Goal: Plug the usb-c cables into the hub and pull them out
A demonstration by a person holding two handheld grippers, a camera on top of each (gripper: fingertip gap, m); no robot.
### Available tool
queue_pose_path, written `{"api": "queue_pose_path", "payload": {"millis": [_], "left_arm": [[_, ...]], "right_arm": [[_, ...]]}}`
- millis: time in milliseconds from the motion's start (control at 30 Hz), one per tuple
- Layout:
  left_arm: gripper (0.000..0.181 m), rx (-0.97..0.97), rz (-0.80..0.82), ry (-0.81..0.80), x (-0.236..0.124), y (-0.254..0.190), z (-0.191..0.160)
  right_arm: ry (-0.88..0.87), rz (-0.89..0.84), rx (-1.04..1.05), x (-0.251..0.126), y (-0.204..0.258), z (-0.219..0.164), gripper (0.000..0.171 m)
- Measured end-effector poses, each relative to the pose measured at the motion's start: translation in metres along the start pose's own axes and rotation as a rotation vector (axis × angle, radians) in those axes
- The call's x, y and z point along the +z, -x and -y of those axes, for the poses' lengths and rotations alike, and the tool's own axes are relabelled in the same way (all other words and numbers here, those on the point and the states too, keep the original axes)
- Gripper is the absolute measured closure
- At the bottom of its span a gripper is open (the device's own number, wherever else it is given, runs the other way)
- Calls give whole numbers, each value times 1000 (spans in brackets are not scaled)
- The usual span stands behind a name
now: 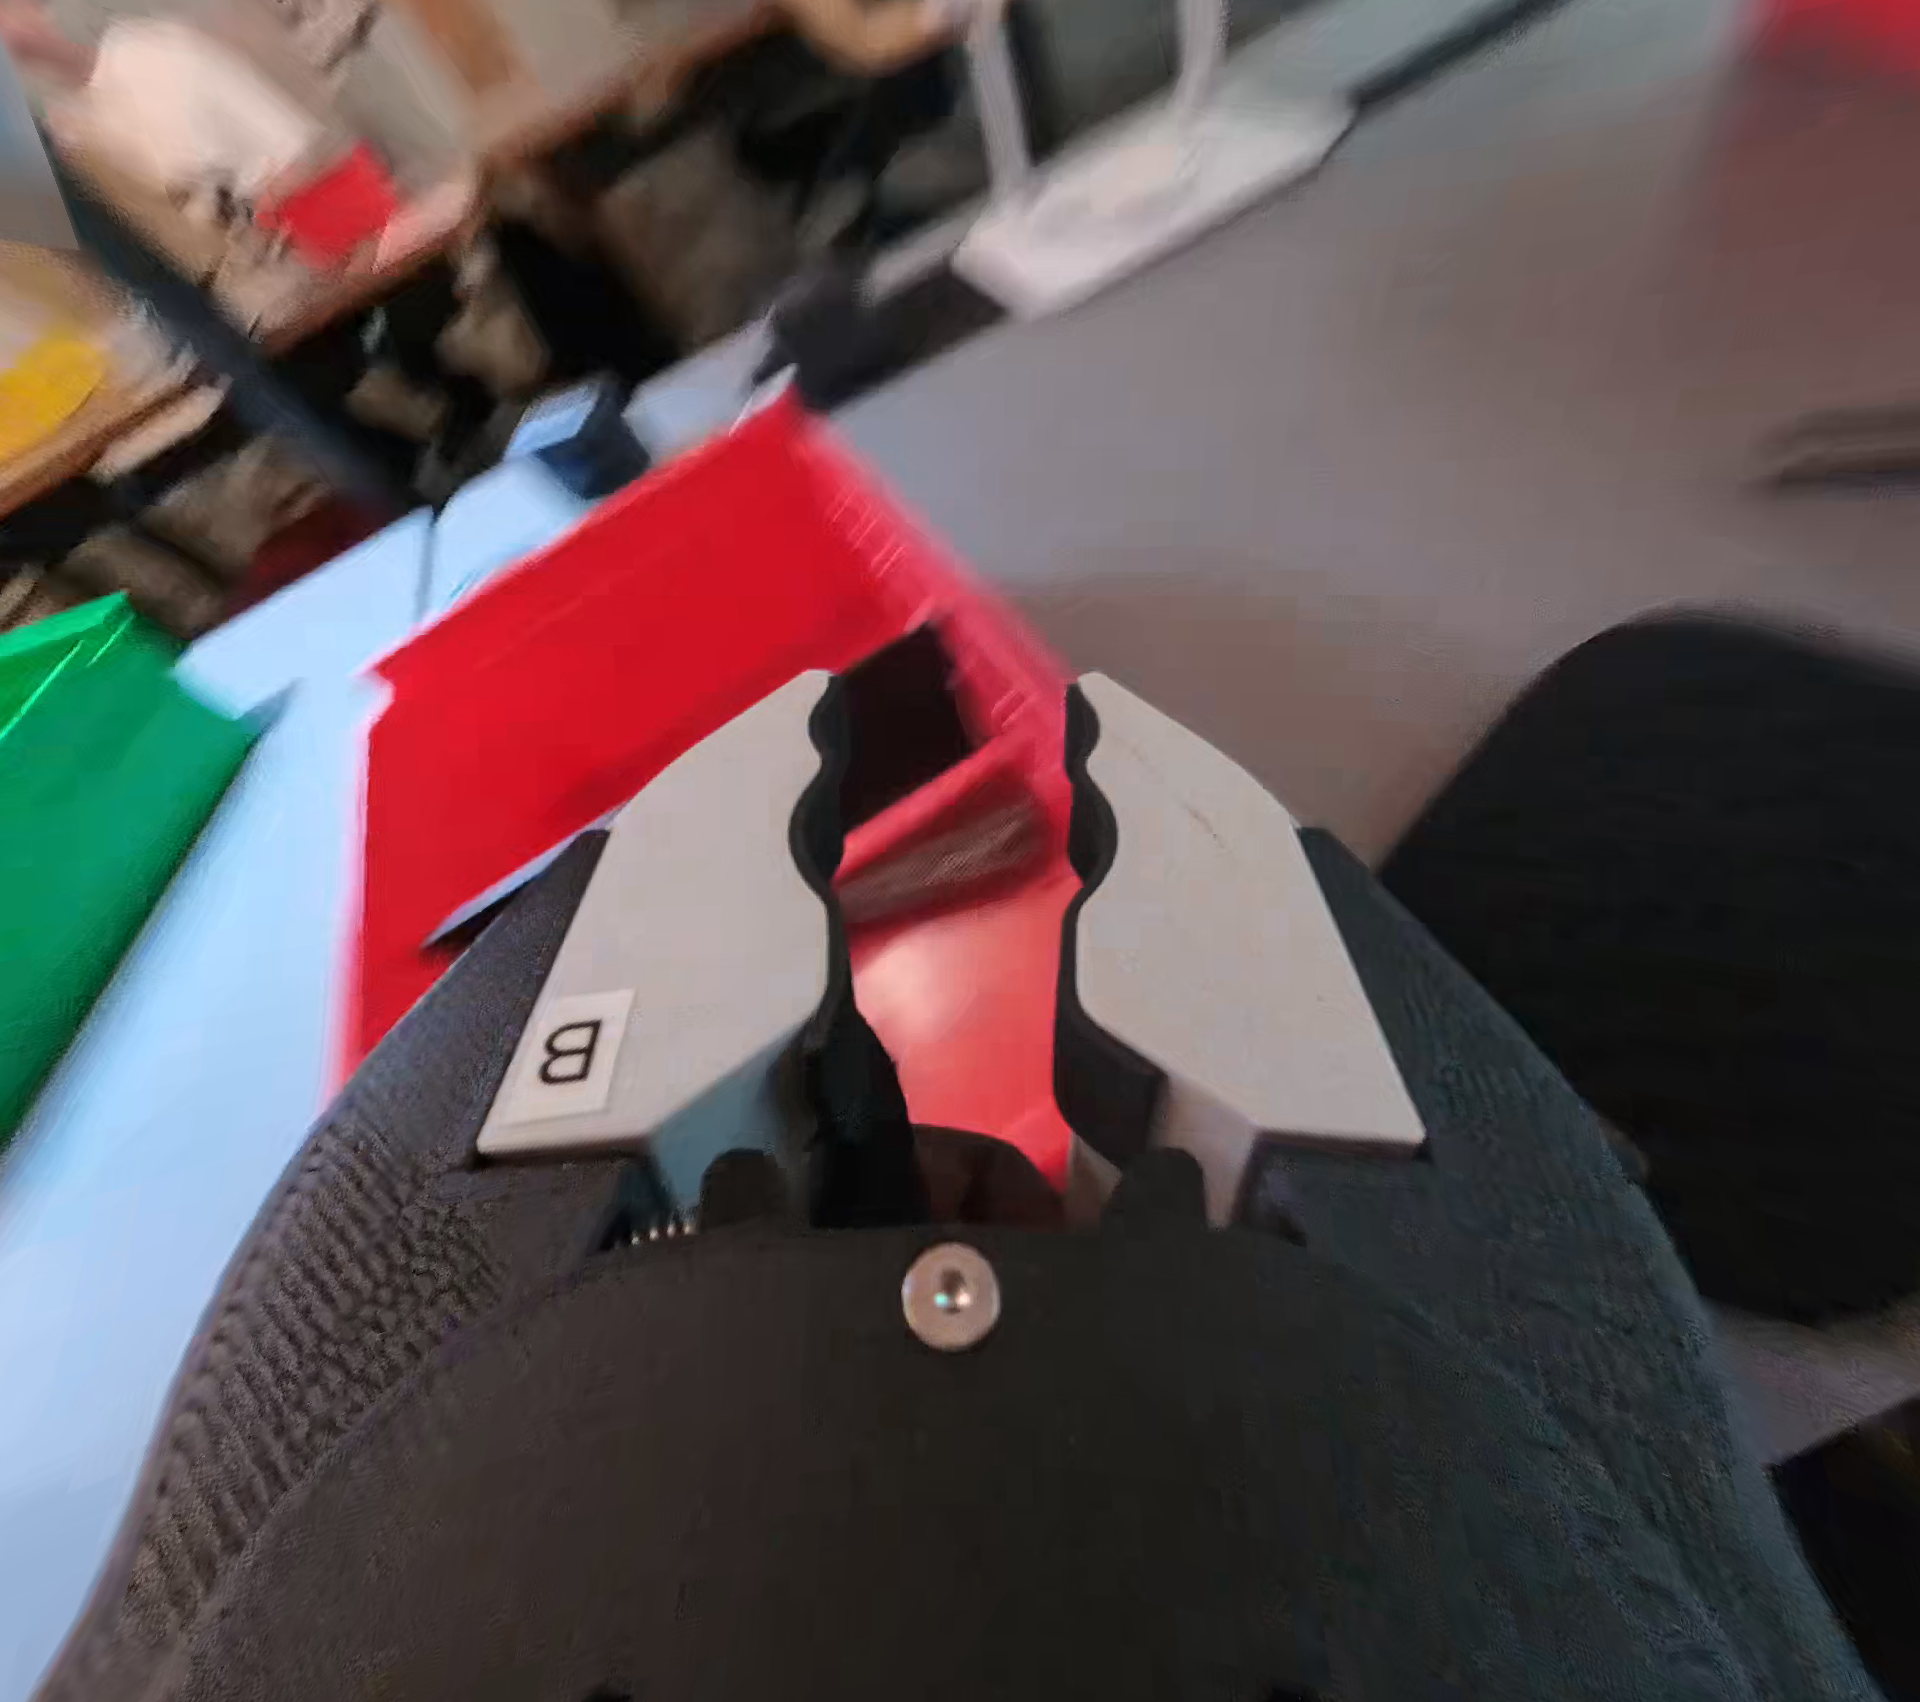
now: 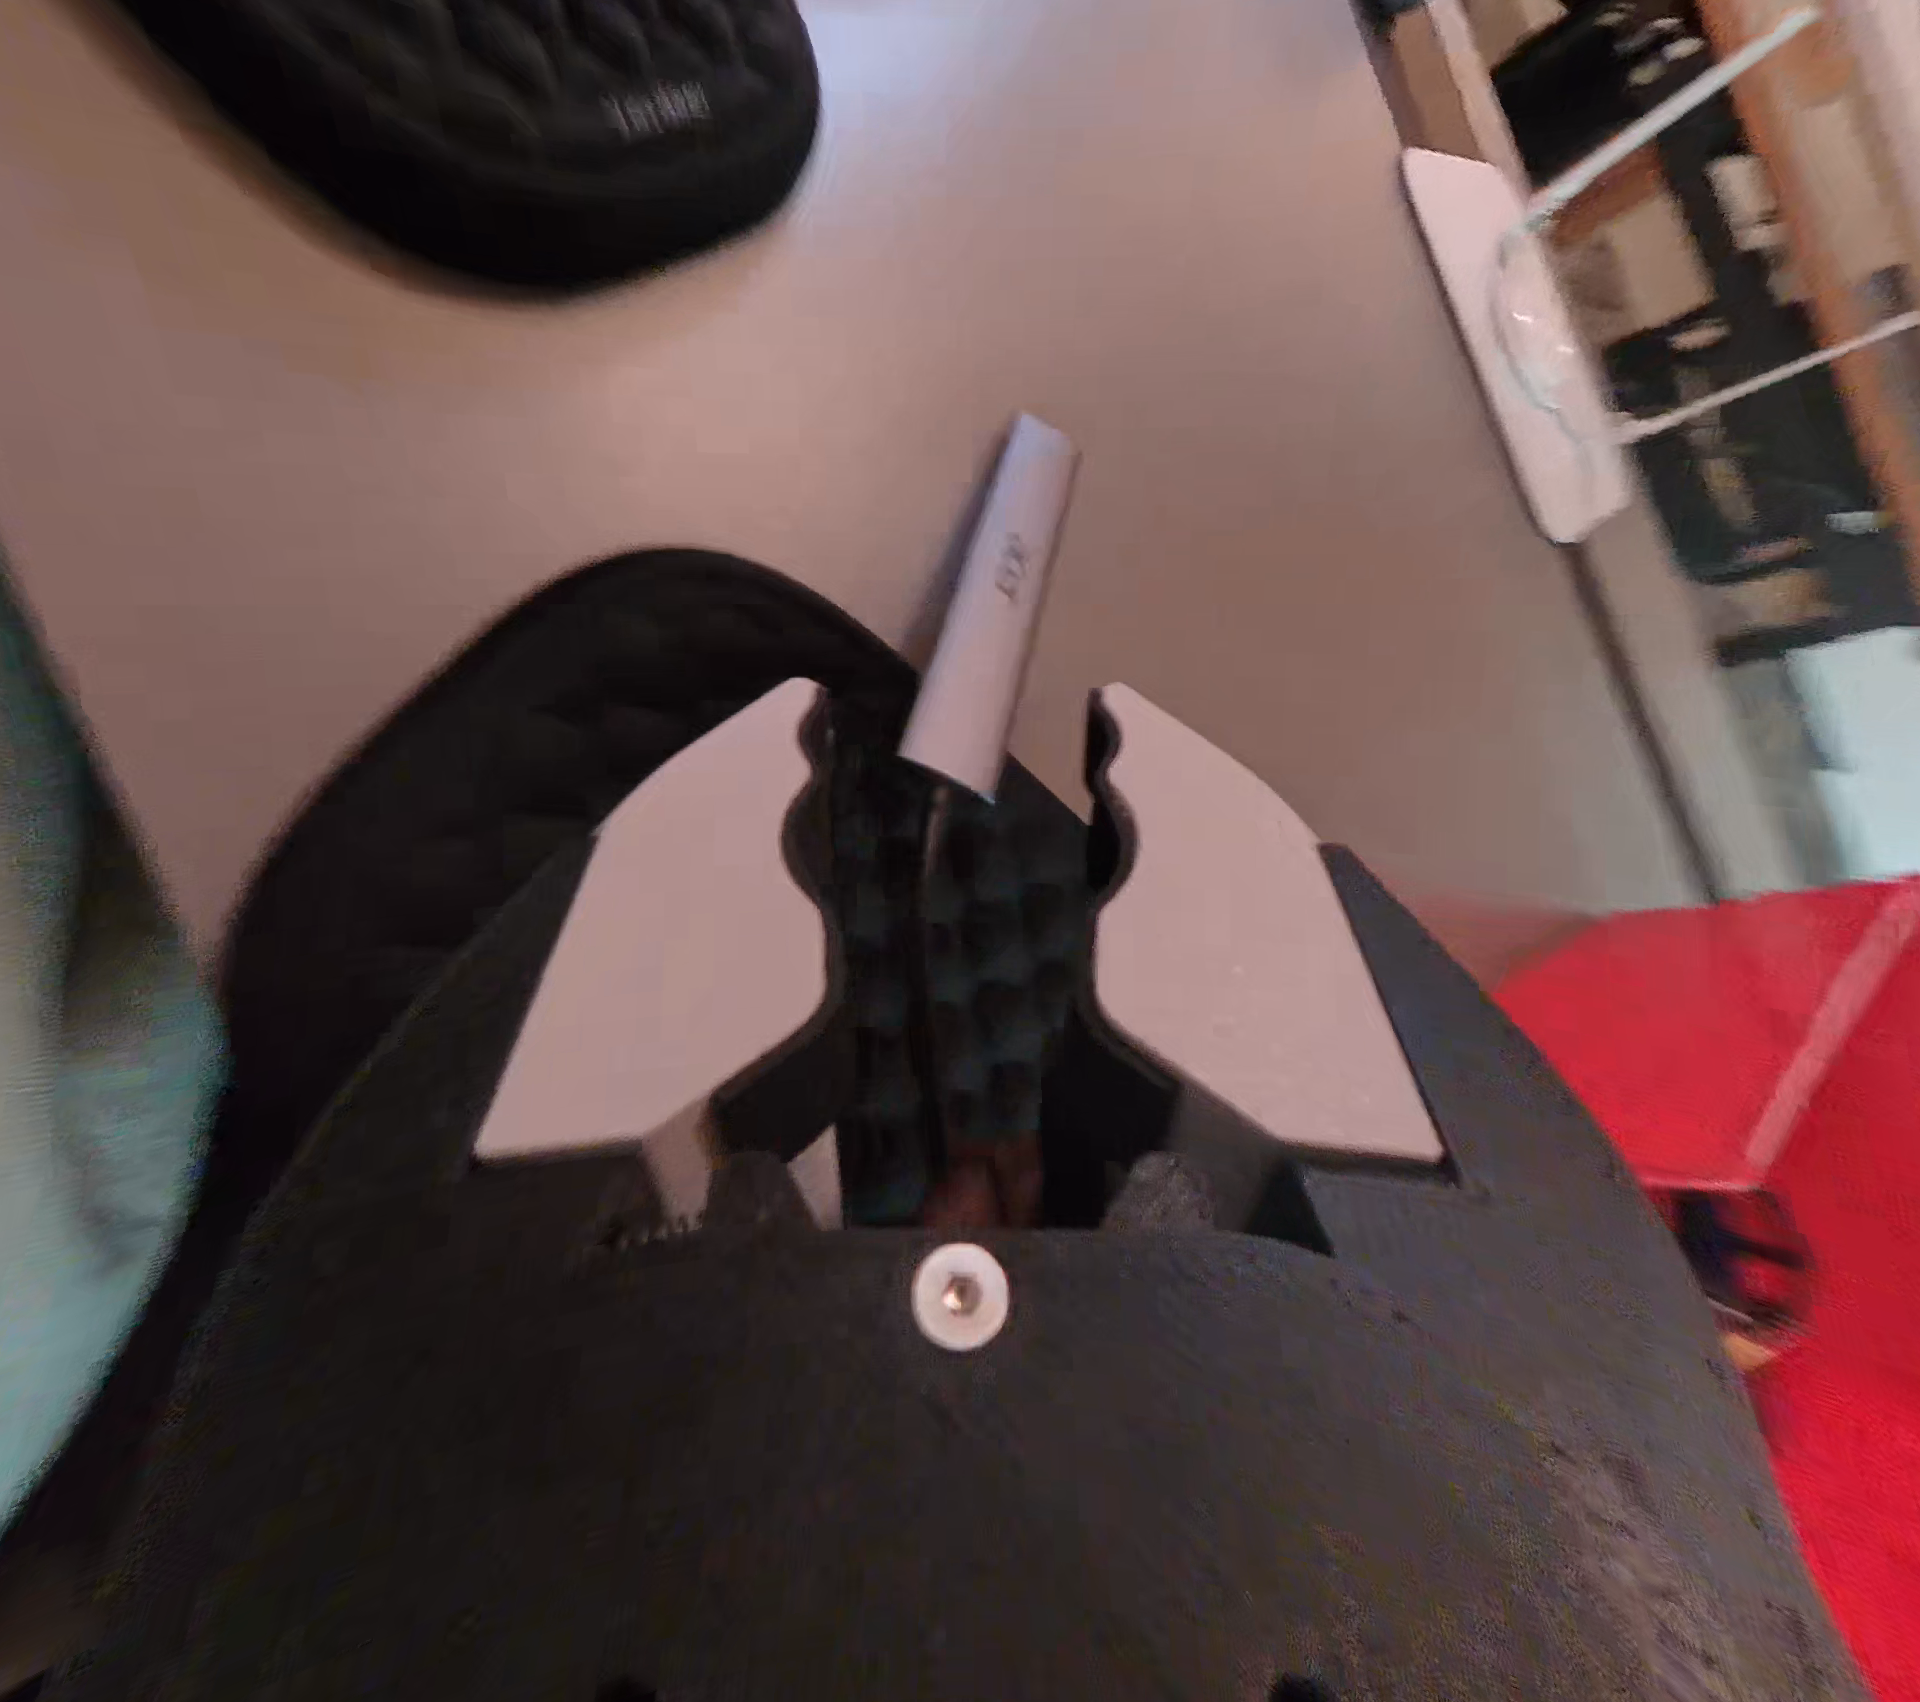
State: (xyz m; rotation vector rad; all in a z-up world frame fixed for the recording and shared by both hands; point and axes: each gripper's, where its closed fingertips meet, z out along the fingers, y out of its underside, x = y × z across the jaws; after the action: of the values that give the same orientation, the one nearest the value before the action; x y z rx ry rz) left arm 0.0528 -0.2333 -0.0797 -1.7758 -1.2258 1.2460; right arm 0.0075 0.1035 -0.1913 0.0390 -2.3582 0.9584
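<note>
**Grey hub sitting just past the right fingers, both views blurry**

Grey slim hub (image 2: 992, 613) lying on the pale tabletop (image 2: 1091, 198), near end just ahead of the right gripper (image 2: 951, 696), fingers spread with nothing pinched. Black textured strap-like thing (image 2: 582, 676) curling under the left finger and touching the hub's near end. Second black padded shape (image 2: 416, 11) farther off, top left. Red bin (image 2: 1714, 1029) off to the right.

Left gripper (image 1: 951, 696) also spread and empty, hanging over a red bin (image 1: 644, 696). Green bin (image 1: 94, 821) at left. Cables not visible anywhere.
</note>
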Motion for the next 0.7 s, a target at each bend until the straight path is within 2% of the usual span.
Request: {"api": "queue_pose_path", "payload": {"millis": [100,167,267,367,467,700], "left_arm": [[144,-50,114,392,-6,53,-68],[153,71,81,502,-1,63,-90],[166,335,-105,498,23,49,-100],[169,405,-244,580,44,36,-114],[169,528,-305,629,63,35,-121],[161,675,-469,650,87,25,-129]], "right_arm": [[-87,183,190,-11,10,10,107],[-131,210,227,-16,8,15,103],[-196,218,265,-24,2,24,104],[-237,207,292,-30,-5,31,104],[-262,193,292,-35,-8,35,106],[-304,149,294,-43,-17,38,111]]}}
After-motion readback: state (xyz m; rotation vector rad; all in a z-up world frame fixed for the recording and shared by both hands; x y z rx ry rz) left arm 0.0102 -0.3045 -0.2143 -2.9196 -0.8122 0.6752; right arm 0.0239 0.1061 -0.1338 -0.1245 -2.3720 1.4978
